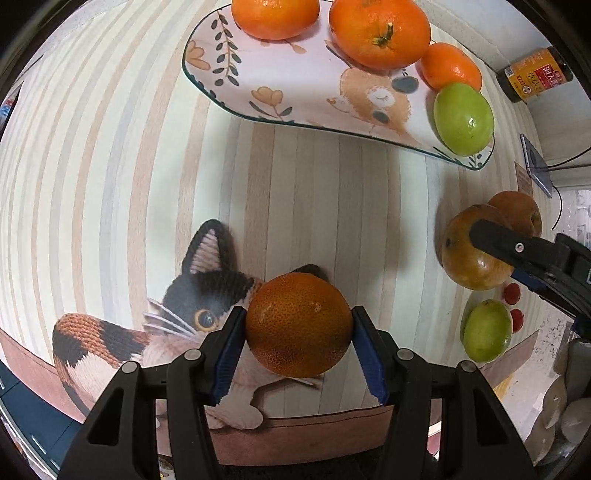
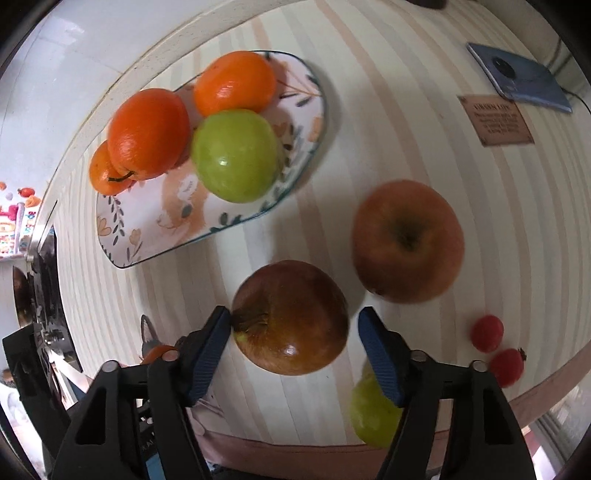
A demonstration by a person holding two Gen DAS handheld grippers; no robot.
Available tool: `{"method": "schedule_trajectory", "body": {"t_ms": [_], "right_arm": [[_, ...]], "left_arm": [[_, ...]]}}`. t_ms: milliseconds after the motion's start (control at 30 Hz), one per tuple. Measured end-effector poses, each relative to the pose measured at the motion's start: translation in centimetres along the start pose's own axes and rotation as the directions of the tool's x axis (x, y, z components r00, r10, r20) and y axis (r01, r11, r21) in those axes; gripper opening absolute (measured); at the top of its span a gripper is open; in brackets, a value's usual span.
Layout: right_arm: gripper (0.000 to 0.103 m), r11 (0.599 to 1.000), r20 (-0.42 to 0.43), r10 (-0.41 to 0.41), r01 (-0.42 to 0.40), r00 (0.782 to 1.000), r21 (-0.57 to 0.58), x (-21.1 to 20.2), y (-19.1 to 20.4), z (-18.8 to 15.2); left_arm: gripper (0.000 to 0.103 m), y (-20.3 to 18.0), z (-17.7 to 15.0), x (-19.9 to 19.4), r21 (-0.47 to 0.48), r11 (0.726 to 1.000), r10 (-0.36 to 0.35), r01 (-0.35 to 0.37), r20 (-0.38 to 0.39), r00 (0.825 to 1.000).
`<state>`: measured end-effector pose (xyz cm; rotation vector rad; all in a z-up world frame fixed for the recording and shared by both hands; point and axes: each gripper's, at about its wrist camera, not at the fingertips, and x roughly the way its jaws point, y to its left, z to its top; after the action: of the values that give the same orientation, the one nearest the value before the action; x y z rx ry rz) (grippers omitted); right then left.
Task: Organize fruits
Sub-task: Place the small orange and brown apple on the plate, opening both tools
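My left gripper (image 1: 298,317) is shut on a dark orange (image 1: 299,325), its blue pads pressed on both sides, over the cat print. The flowered plate (image 1: 280,66) (image 2: 147,229) carries three oranges (image 1: 380,33) and a green fruit (image 2: 234,155). My right gripper (image 2: 294,315) points down around a dark red apple (image 2: 290,317) on the table. The left pad touches the apple near the stem and the right pad stands a little off it, so the gripper is open. A second apple (image 2: 408,240) lies just beyond. In the left wrist view one right finger (image 1: 495,240) crosses the dark apple (image 1: 461,266).
A green fruit (image 1: 487,330) and two cherry tomatoes (image 2: 487,332) lie near the table's front edge. A phone (image 2: 517,77) with a cable, a brown label (image 2: 495,120) and a dark bottle (image 1: 535,74) are at the far side. The striped cloth (image 1: 110,184) covers the table.
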<state>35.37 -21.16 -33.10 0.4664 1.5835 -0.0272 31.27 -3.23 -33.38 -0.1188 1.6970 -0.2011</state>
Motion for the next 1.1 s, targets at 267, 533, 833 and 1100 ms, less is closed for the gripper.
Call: {"method": "schedule_trajectory", "body": {"t_ms": [267,533,833,1100], "right_arm": [[0.068,0.998,0.020,-0.006,0.007,1.000,-0.055,-0.1,0.8,-0.2],[0.068,0.992,0.063,0.103,-0.097,0.993,-0.079,-2.8,2.5,-0.7],[0.068,0.969,0.072,0.215,-0.203,0.974,-0.142,-3.6,8.0,1.5],[0.068,0.956,0.056,0.266,-0.256,0.962,-0.145,0.0,12.3,4.1]], "left_arm": [[0.054,1.3,1.7,-1.6,0.007,1.000,-0.012,0.012,0.023,1.000],[0.054,3.1,4.1,-8.0,0.002,0.998,-0.068,0.069,0.105,0.992],[0.054,5.4,11.0,-11.3,-0.032,0.997,-0.059,0.065,0.159,0.986],[0.054,6.3,15.2,-8.2,-0.070,0.997,-0.031,0.037,0.080,0.996]]}}
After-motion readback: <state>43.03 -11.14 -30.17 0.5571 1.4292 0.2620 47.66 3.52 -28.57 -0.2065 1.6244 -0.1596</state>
